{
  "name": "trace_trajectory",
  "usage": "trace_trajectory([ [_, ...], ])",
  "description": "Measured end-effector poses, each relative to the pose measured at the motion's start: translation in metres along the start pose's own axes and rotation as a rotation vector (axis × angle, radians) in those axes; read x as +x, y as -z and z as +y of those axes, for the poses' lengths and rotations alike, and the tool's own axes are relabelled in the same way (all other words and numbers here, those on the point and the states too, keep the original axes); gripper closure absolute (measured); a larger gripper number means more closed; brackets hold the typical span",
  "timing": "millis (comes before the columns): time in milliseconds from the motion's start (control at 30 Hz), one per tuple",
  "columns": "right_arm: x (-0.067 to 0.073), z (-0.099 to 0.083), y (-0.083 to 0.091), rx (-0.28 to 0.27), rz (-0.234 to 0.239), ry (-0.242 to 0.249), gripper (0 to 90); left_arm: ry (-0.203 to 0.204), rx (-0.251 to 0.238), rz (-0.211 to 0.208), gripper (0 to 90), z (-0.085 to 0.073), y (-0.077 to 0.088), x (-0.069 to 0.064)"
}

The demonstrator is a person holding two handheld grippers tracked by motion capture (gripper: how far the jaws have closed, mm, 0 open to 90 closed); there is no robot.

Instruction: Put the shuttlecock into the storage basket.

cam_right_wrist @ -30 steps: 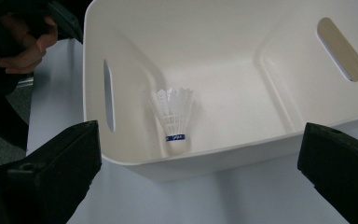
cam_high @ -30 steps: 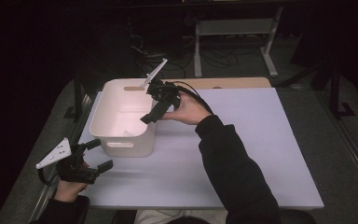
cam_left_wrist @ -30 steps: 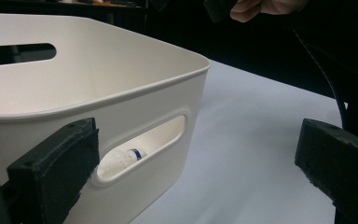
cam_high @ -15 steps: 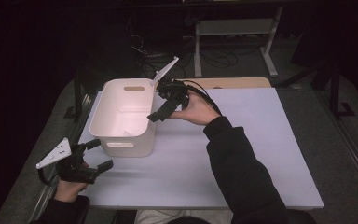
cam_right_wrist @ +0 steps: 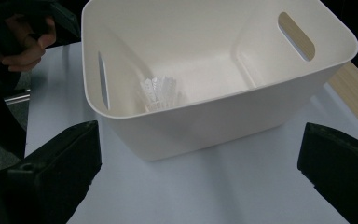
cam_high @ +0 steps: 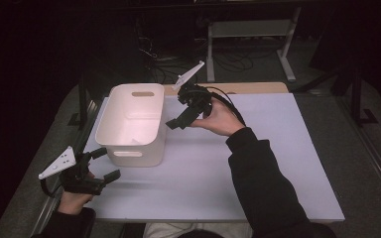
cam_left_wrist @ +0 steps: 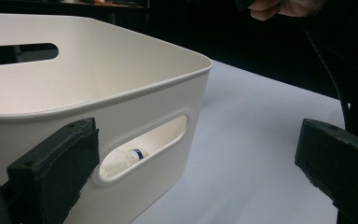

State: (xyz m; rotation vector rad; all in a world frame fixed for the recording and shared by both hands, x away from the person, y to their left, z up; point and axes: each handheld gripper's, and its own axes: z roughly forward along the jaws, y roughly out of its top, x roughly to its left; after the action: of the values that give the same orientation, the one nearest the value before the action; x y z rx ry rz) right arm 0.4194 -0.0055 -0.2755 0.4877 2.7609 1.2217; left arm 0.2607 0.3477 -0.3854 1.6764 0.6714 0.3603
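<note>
A white plastic bin [cam_high: 129, 148] with handle slots stands at the left of the pale table top [cam_high: 278, 168]. A white feather shuttlecock [cam_right_wrist: 161, 93] lies inside it by the near wall, and its blue-banded cork shows through the handle slot [cam_left_wrist: 126, 157]. My right gripper [cam_high: 176, 119] hovers just right of the bin's rim, tilted down toward it, open with nothing between its fingers [cam_right_wrist: 51, 163]. My left gripper [cam_high: 108, 162] rests low at the table's front left, pointing at the bin's near wall [cam_left_wrist: 158, 112], also open and holding nothing.
A wooden strip [cam_high: 248, 88] runs along the table's back edge. Behind it stand a metal frame [cam_high: 250, 29] and cables on a dark floor. The right half of the table top is bare. The left hand [cam_right_wrist: 25, 44] is in the right gripper view.
My right gripper has drawn back a little to the right, from over the bin's rim to just beside it. The left gripper has stayed put.
</note>
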Motion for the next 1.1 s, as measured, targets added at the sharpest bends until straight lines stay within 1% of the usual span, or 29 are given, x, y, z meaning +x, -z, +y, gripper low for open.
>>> trace_trajectory([
  [100, -0.001, -0.005, 0.004, -0.01, -0.006, -0.003, 0.0, -0.001, 0.002, 0.001, 0.0, 0.0, 0.0, 0.0],
  [367, -0.006, -0.021, 0.015, -0.037, -0.016, -0.038, 0.0, 0.0, 0.0, 0.001, 0.0, 0.0, 0.0, 0.0],
  [500, -0.007, -0.029, 0.022, -0.054, -0.022, -0.046, 0.0, 0.001, 0.0, 0.001, 0.0, 0.0, -0.001, 0.0],
  [600, -0.007, -0.036, 0.026, -0.061, -0.036, -0.059, 0.0, 0.001, 0.0, 0.002, 0.0, 0.0, -0.001, 0.0],
  [700, -0.006, -0.042, 0.03, -0.065, -0.043, -0.06, 0.0, 0.001, 0.001, 0.002, 0.0, 0.0, -0.001, 0.0],
  [900, -0.009, -0.056, 0.036, -0.071, -0.055, -0.088, 0.0, 0.001, 0.001, 0.004, 0.0, 0.0, -0.001, 0.0],
  [1100, -0.011, -0.071, 0.042, -0.089, -0.055, -0.112, 0.0, 0.003, 0.001, 0.007, 0.0, 0.0, -0.001, 0.0],
])
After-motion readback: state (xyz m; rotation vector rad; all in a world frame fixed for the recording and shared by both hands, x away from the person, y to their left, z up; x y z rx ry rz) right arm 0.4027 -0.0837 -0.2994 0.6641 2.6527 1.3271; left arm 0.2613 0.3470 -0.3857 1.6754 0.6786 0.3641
